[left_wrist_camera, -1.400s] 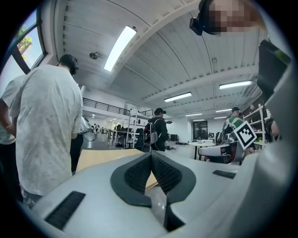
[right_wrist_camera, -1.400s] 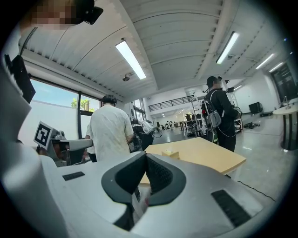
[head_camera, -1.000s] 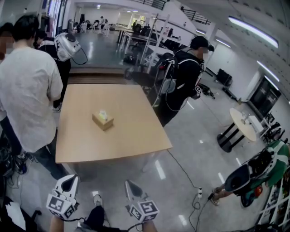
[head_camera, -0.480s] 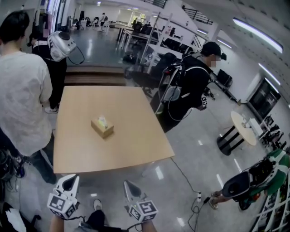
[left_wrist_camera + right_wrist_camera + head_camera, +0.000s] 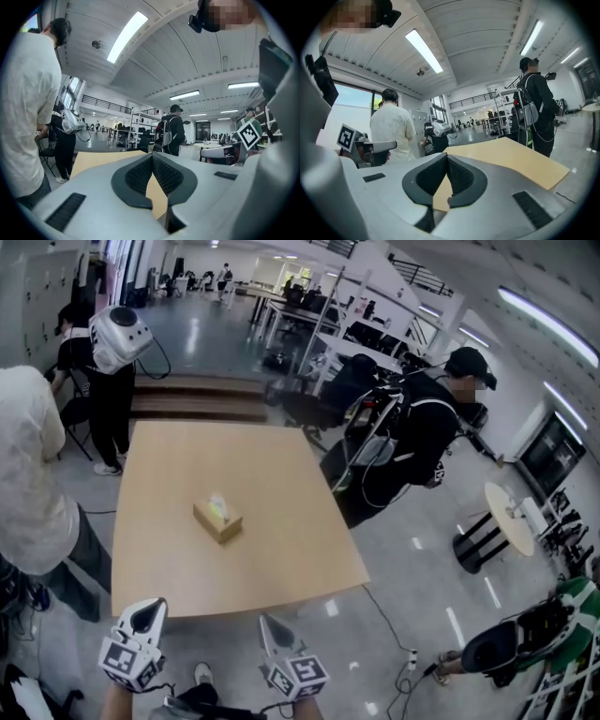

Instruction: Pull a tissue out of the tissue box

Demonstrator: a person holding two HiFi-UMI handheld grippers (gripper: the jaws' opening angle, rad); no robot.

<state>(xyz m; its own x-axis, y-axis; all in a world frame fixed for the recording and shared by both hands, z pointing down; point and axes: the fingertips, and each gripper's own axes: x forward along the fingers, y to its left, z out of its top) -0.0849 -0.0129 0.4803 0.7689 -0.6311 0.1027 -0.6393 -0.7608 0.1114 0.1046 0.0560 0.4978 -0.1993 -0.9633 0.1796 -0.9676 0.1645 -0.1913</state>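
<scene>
Tan tissue box ctr table, off edges

table: matt pale wood | tissue box: tan cardboard | floor: glossy grey | left claw pads: black, knurled

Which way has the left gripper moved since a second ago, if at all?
Yes. The left gripper moved forward toward the table: its tip now reaches the near edge; earlier, floor showed between.

tan on pale wood
tissue box was tan, table pale wood; left gripper and right gripper were grey, their markers black-and-white squares.
</scene>
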